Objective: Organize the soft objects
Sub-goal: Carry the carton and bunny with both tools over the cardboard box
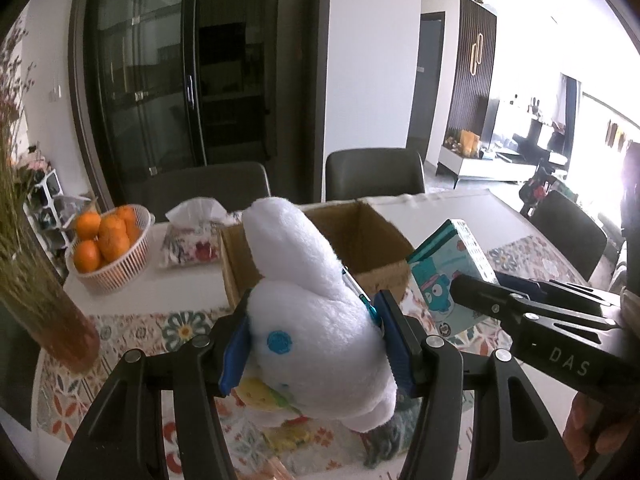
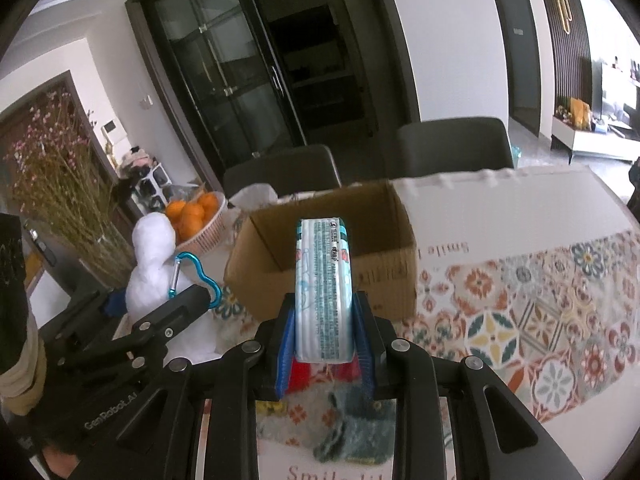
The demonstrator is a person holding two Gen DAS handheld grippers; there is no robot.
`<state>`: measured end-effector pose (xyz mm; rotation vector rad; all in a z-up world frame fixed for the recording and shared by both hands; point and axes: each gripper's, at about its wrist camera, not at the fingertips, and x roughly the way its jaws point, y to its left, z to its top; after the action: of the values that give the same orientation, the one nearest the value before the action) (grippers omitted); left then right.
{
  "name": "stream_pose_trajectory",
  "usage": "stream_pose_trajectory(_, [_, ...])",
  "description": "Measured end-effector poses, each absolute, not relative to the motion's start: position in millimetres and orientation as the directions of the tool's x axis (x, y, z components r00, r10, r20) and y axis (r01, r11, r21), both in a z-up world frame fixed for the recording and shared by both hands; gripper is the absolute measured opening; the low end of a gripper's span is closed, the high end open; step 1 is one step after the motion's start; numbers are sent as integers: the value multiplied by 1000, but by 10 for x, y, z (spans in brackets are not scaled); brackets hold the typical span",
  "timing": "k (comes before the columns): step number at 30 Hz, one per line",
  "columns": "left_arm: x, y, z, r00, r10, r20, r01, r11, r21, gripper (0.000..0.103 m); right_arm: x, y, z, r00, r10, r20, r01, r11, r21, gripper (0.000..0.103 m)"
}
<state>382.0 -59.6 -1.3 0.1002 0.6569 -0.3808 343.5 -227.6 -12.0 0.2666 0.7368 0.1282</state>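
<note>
Open brown cardboard box (image 2: 328, 240) lay dead ahead of both loads: left hand-held gripper (image 1: 316, 344) clamped white plush toy (image 1: 316, 312); right hand-held gripper (image 2: 324, 336) pinched flat tissue pack (image 2: 323, 288) edge-on, nearer.

The right claw (image 2: 323, 340) grips a tissue pack (image 2: 323, 288) before the cardboard box (image 2: 384, 276).

Ahead of both claws the cardboard box (image 2: 320, 248) stands open-topped, nothing over its mouth. Left of the left gripper (image 1: 316, 344) a basket of oranges (image 1: 110, 248), a tissue pack (image 1: 192, 240) and a vase of dried flowers (image 1: 44, 280) crowd the table. Right of the right gripper (image 2: 324, 344) the patterned tablecloth (image 2: 540, 312) lies bare. The two grippers hang close side by side.
</note>
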Motion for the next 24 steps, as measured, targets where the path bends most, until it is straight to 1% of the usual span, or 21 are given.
stream_pose_trajectory(10, [4210,-663,138,742,-311,-594,371,928,-22,58,3800,-2327,123,765,203,-612,-38,961,273,28])
stream_pose_trajectory(24, [4861,-743,92,732,-286,-619,370,929,9,58,4514,-2390,91,737,206,-644,-51,967,250,28])
